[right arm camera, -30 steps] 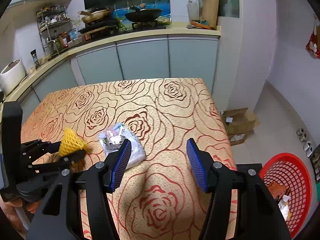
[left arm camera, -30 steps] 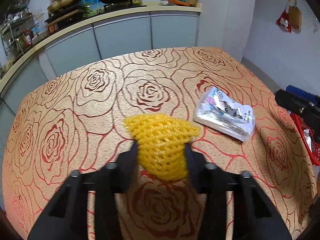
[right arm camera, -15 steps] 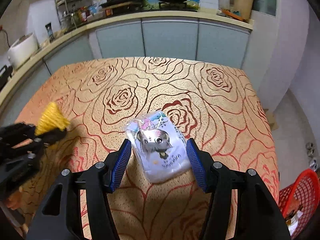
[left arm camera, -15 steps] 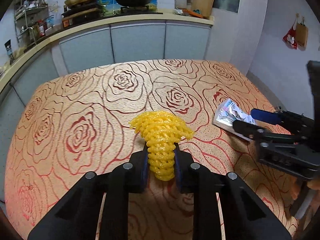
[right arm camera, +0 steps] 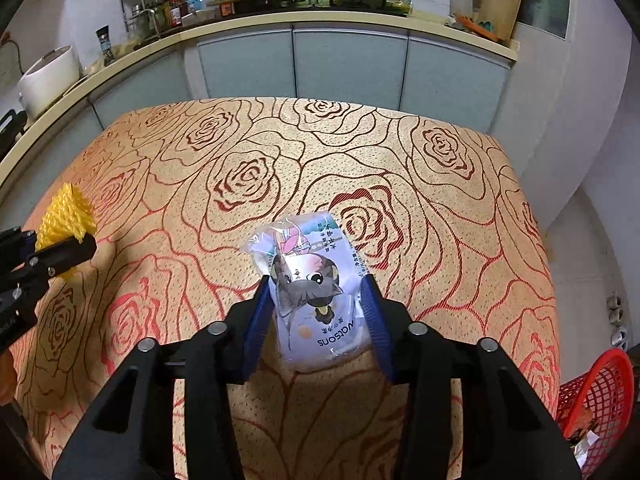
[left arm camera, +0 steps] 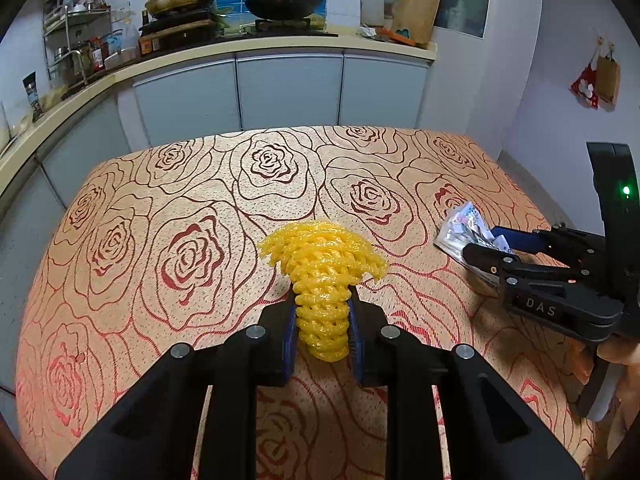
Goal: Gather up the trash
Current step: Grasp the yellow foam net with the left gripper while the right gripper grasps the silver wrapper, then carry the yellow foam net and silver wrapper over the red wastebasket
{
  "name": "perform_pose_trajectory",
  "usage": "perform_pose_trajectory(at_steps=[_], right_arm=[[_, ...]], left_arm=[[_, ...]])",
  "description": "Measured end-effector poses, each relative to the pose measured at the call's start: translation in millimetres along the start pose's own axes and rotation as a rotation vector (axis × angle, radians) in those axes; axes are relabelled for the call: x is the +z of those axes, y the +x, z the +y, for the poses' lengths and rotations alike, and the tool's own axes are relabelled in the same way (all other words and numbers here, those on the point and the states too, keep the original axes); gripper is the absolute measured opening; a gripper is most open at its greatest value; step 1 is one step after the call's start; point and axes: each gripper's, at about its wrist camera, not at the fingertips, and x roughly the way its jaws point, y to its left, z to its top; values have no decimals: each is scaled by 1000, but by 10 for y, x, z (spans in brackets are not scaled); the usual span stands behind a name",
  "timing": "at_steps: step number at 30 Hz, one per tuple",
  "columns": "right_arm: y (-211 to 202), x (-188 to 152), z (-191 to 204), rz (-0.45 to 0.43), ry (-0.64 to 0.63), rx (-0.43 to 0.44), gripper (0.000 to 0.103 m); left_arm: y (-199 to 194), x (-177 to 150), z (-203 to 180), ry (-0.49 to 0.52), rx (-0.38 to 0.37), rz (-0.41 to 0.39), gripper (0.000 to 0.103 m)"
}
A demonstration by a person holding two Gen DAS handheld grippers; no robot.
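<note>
On the rose-patterned orange cloth of the worktop, two pieces of trash are each gripped by a black two-finger tool. At the left gripper the fingers pinch the stem of the yellow foam fruit net so tightly that it is squeezed narrow, its frilled top fanning out above them; its lower end hangs clear of the cloth, and a second ago the jaws stood wider around a net still lying flat. At the right gripper the blue-padded fingers have just been closing and now press both sides of the clear plastic tissue packet printed with a grey cartoon animal, which half a second ago sat loose between them. Whether the packet's underside still touches the cloth is hidden by the packet itself. From the left wrist view only a crumpled corner of that packet shows past the right tool. A red plastic mesh basket stands on the floor beside the worktop, cut off by the picture's edge, its contents hard to make out
</note>
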Motion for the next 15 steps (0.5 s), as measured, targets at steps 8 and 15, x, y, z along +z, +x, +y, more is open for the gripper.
perform_pose_trajectory(at_steps=[8,15], right_arm=[[-179,-151,76,-28,17,3,31],[-479,-203,43,-88,64,2,31]], left_arm=[[-145,-52,25,-13,31,-27,19],[-323,-59,-31,0,52,-61,19]])
